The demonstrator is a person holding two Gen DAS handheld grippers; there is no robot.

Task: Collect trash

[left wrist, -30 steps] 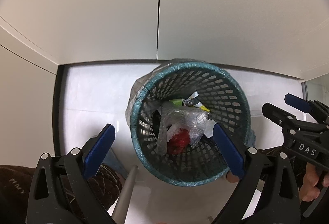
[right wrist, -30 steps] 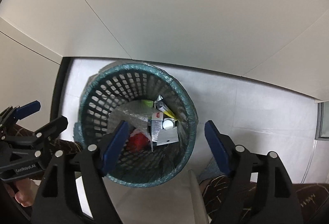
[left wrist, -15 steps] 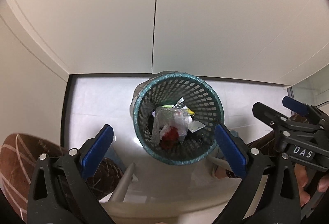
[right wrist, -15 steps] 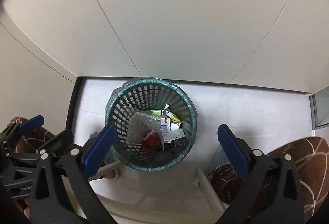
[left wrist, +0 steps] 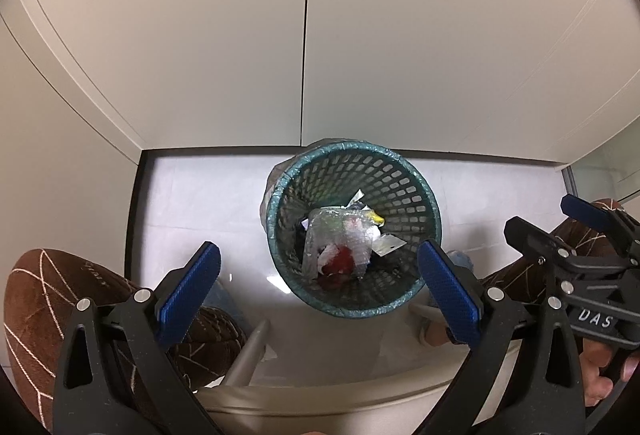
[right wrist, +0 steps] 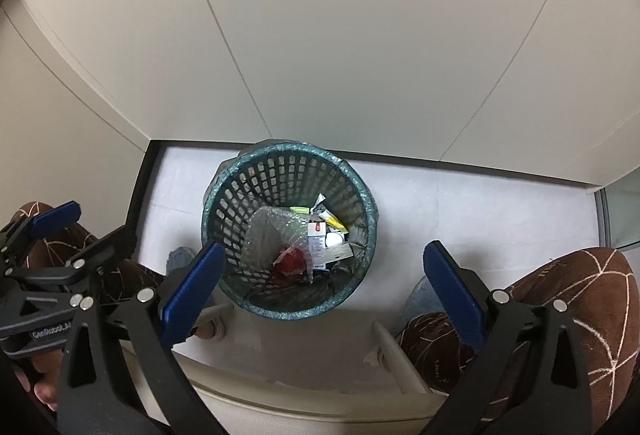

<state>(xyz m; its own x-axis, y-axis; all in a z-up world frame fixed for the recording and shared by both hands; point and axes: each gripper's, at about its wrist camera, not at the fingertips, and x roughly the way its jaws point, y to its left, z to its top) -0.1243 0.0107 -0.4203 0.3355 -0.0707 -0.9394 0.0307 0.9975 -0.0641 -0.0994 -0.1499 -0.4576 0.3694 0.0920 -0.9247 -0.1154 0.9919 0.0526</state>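
A teal mesh wastebasket (left wrist: 416, 195) with a plastic liner stands on the white floor against the wall; it also shows in the right wrist view (right wrist: 240, 203). Inside lie bubble wrap (left wrist: 340, 235), a red wrapper (left wrist: 340, 265), a yellow item and white packets (right wrist: 320, 243). My left gripper (left wrist: 320, 291) is open and empty, high above the basket's near rim. My right gripper (right wrist: 324, 283) is open and empty, also high above the basket. Each gripper shows at the edge of the other's view.
White wall panels (left wrist: 304, 35) rise behind the basket. A pale table edge (left wrist: 320, 399) with metal legs (left wrist: 248, 351) lies below the grippers. Brown patterned slippers (left wrist: 36, 299) (right wrist: 580, 299) stand on either side. A glass panel edge (right wrist: 616, 211) is at right.
Both grippers have risen and pulled back from the basket, which looks smaller now. The table edge and the slippers have come into view. Both stay open and empty.
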